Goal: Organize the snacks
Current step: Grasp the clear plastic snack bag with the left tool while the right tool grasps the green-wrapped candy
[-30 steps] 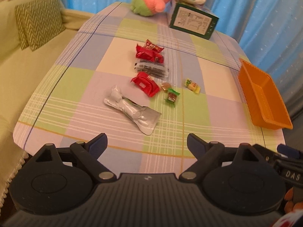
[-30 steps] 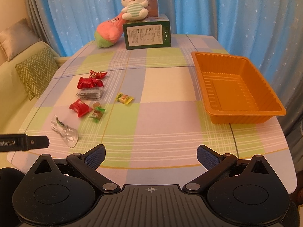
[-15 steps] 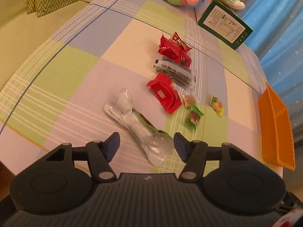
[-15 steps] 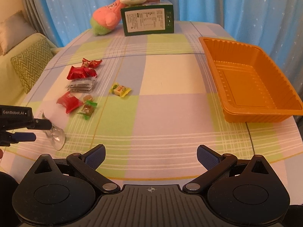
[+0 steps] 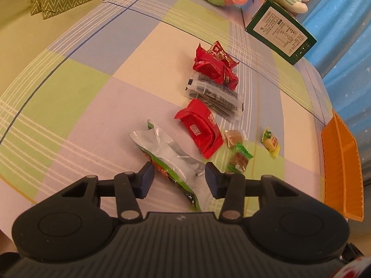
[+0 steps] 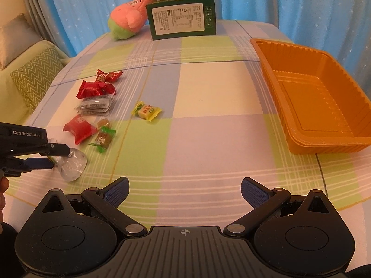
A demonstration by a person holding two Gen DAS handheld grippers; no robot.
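Compared with the earlier frames, the left gripper [image 5: 178, 176] is now lower and nearer the snack row, and its jaws have just been closing: they are standing narrow around the silver foil pouch [image 5: 167, 155], which is lying between them with its crumpled near end in the gap. In the left wrist view the left pad is appearing to touch the pouch's green-and-orange edge, while the right pad is sitting just beside the foil; a firm pinch cannot be confirmed, so the grip is being read as not yet made. The right gripper [image 6: 184, 191] is hanging with its jaws wide apart and nothing between them, over bare tablecloth [image 6: 208, 143], well short of the yellow candy [image 6: 145, 111] ahead of them. Beyond the left jaws the other snacks are lying untouched: the red packet [image 5: 200, 128], the clear sachets [image 5: 215, 95], two small brown candies [image 5: 236, 148] off to the right. The orange tray [image 6: 324, 106] is sitting empty, ahead and right of the right jaws. Judged step: first pick of the sorting, pouch being seized. The next move is likely calling for the closure to be finished on the foil, then a lift clear of the cloth and a carry across toward the tray; thin foil may be prone to slipping or folding.
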